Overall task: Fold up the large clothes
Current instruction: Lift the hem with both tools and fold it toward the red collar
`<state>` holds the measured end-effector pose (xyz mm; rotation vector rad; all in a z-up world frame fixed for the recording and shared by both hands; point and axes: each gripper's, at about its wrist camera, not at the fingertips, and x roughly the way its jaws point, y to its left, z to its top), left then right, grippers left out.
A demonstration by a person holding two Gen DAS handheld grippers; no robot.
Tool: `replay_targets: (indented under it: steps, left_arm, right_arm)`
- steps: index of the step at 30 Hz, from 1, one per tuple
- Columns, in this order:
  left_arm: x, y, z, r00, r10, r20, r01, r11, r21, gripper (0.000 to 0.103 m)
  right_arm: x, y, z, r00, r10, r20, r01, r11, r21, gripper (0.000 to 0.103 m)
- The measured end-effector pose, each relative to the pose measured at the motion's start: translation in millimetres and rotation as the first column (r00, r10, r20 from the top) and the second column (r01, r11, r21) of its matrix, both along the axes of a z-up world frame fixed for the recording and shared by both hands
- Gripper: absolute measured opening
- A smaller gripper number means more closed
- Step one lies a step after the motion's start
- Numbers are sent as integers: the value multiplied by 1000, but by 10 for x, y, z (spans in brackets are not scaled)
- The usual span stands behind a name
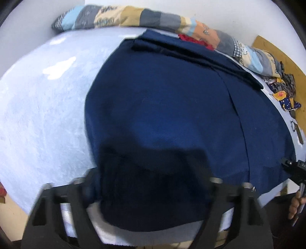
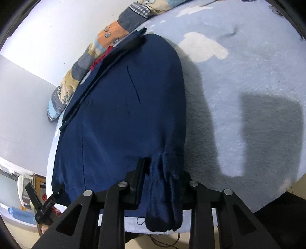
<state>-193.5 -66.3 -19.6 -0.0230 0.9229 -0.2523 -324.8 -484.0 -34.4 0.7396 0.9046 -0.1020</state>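
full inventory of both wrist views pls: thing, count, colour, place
garment: 1, navy, spread on the bed, near edge bunched.
bed cover: 1, pale blue, under the garment.
quilt: 1, patchwork, along the wall.
red cloth: 1, between garment and quilt.
small clothes: pile, mixed colours, far right in the left view.
left gripper: black, garment edge between its fingers.
right gripper: black, shut on bunched garment.

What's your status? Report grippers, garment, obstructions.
Right gripper jaws pinching bunched near edge of navy garment. Left gripper astride same edge, grip unclear. Garment spread on blue blanket. Patchwork quilt along far edge.
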Motion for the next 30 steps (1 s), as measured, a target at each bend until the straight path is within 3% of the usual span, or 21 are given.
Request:
replay_targets:
  steps: [1,3,4,13,30]
  left_arm:
    - [7,-4,25,1000,6,19,-6,1000,1,32]
    - [8,16,67,999,6,37,-4,999,-34,25]
    - [-17,32,81,999,13,45,-11,999,-41,24]
    - [-308,154,476,985,9,175,16,990,-140,20]
    - [-1142,533,988,972,42,232,14,972,-234,20]
  right_arm:
    - [1,-13,9,1000,1,-11,-1,1000,-4,26]
    - [-20,-9,72,1000,1,8,-1,1000,-14,14]
    - [-47,-5,109,1000,2,20,-2,1000,-20,13]
    - [-353,63,654,958,25,285,-26,1000,-2,10]
    - [-1167,185,1221,923,72,377,-97,994,47,10]
